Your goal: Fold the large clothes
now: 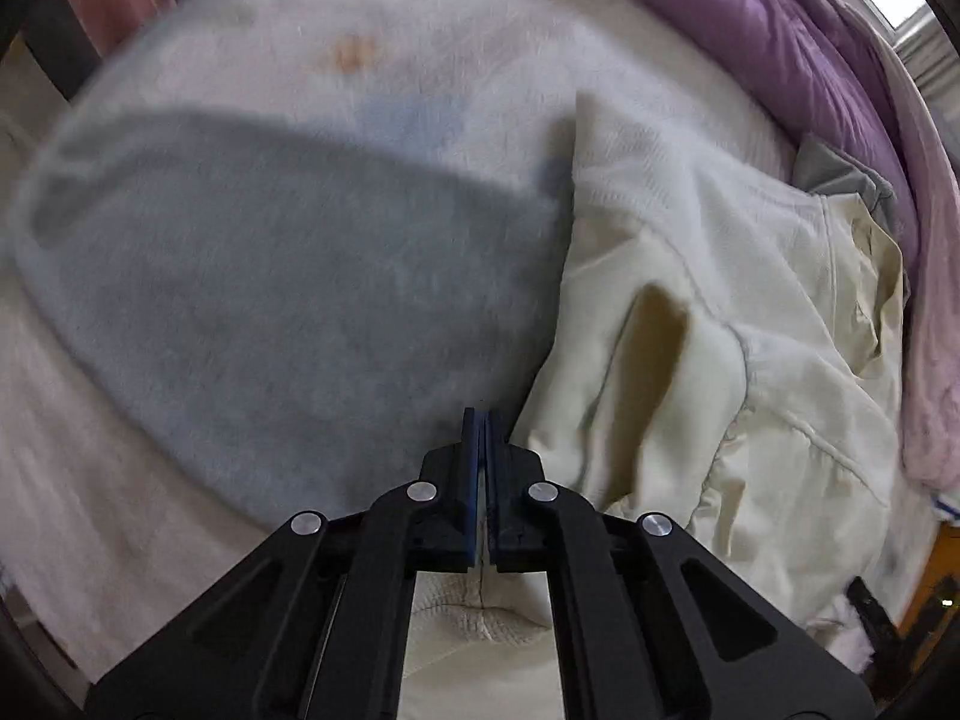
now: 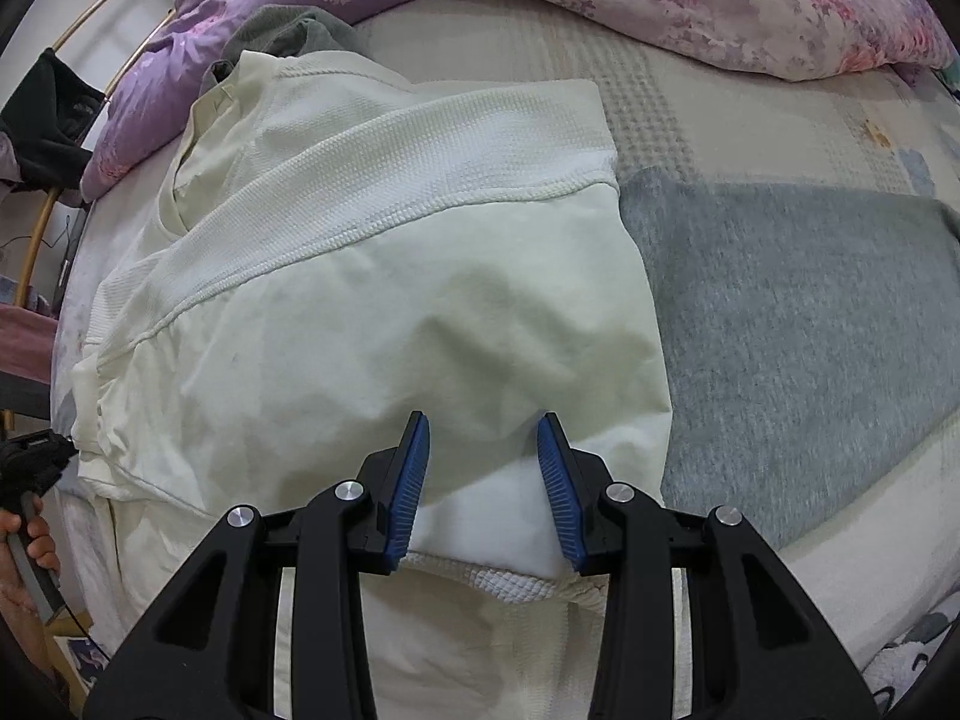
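Right wrist view shows your cream garment (image 2: 360, 276) lying folded on the bed (image 2: 750, 120), its long axis running from the collar at far left toward the straight folded edge beside the grey patch (image 2: 798, 312). Your right tool (image 2: 483, 432) hovers over its near hem, blue pads partly apart with nothing pressed between them. Your left tool (image 1: 482, 420) is closed, pads together on nothing, just beside the garment's edge. That view is motion-blurred; the gripper bodies hide the near hem, and the purple quilt (image 2: 198, 42) covers the far side.
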The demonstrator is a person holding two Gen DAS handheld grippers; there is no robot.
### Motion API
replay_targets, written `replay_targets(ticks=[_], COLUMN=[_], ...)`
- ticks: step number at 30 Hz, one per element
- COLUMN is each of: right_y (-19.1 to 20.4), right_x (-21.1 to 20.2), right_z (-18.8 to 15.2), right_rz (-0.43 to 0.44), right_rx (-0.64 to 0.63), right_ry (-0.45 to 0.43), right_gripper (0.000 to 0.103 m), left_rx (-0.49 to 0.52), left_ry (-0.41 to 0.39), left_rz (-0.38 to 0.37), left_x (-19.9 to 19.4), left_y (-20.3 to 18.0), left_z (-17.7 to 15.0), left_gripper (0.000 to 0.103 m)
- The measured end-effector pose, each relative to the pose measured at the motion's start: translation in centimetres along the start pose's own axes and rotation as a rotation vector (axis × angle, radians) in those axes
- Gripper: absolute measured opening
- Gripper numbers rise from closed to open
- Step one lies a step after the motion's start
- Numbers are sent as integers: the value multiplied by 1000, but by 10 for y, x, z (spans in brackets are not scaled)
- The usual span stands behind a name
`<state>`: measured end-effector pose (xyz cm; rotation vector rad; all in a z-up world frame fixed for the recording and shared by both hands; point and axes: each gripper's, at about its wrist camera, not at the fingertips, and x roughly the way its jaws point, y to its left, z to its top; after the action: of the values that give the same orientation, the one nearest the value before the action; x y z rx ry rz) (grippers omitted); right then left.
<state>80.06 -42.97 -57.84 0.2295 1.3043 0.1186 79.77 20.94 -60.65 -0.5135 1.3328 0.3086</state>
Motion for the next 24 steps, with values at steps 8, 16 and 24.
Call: replay_targets(ticks=[8,16,24], right_y=[-4,-22,-53], right_x=[-36,-7,43], right_z=[43,110,148], right_rz=[-38,-3,21], right_rx=[42,167,310], right_ry=[-150,-167,-110], right_gripper=[50,55,57], left_rx=[47,95,114], left_ry=[-107,-21,-30], left_rz=[-121,-124,-56], left_x=[-37,17,49], left_y=[-25,-65,-75], left_z=[36,103,127], left_gripper=[62,68,68])
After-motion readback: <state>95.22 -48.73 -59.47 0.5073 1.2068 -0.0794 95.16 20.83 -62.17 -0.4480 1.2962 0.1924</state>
